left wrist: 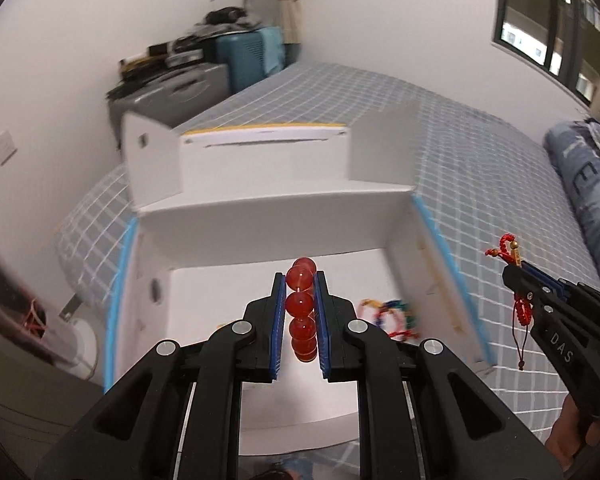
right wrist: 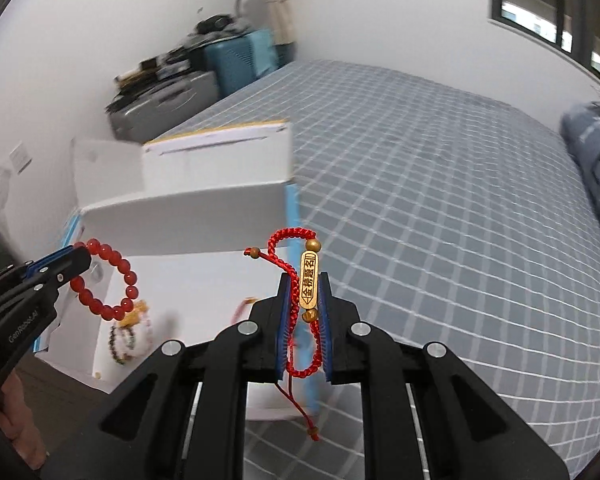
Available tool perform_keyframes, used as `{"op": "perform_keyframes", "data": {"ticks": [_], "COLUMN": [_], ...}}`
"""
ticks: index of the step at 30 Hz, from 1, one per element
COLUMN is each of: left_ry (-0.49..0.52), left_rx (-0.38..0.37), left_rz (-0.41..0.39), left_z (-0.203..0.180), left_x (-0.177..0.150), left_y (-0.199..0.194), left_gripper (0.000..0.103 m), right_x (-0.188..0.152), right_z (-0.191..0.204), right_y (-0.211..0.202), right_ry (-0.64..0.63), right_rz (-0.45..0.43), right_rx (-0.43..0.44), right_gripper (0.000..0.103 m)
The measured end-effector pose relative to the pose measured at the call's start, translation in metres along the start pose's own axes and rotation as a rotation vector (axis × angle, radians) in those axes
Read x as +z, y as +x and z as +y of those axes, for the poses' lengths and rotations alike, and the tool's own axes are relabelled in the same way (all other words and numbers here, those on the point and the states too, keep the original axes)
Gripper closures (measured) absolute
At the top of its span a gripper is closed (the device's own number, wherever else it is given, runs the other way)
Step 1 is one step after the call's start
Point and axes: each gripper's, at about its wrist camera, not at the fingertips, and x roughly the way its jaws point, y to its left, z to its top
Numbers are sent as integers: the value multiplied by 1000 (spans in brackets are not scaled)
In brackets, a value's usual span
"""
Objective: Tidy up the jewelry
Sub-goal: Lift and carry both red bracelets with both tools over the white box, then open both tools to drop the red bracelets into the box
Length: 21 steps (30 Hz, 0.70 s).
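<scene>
My left gripper (left wrist: 300, 280) is shut on a red bead bracelet (left wrist: 300, 304) and holds it above the open white box (left wrist: 268, 224). In the right wrist view the same bracelet (right wrist: 112, 280) hangs as a ring from the left gripper (right wrist: 80, 258). My right gripper (right wrist: 304, 280) is shut on a red braided cord bracelet (right wrist: 300, 352) with a gold tag (right wrist: 309, 280), just right of the box. It shows at the right of the left wrist view (left wrist: 512, 258). Other bracelets (left wrist: 384, 312) lie inside the box; in the right wrist view they (right wrist: 130, 336) are blurred.
The box stands on a bed with a grey checked sheet (right wrist: 440, 200). Its lid flaps (left wrist: 152, 160) stand up at the far side. A folded blue blanket (left wrist: 592, 184) lies at the right. Suitcases and clutter (left wrist: 188, 76) stand by the wall beyond.
</scene>
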Motion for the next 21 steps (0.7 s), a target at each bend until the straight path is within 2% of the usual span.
{"op": "perform_keyframes", "data": {"ticks": [8,12,21], "left_ry": [-67,-83,-84], "left_rx": [64,73,66], "left_rz": [54,98,171], "left_z": [52,63,69], "left_x": [-15,-19,-28], "left_y": [22,41,69], "left_gripper": [90,90,90], "right_x": [-3,-12,-18], "right_z": [62,72,64], "right_y": [44,68,97], "right_ry": [-94,-118,-83], "right_rz": [57,106,186], "right_rx": [54,47,48], "right_gripper": [91,91,91]}}
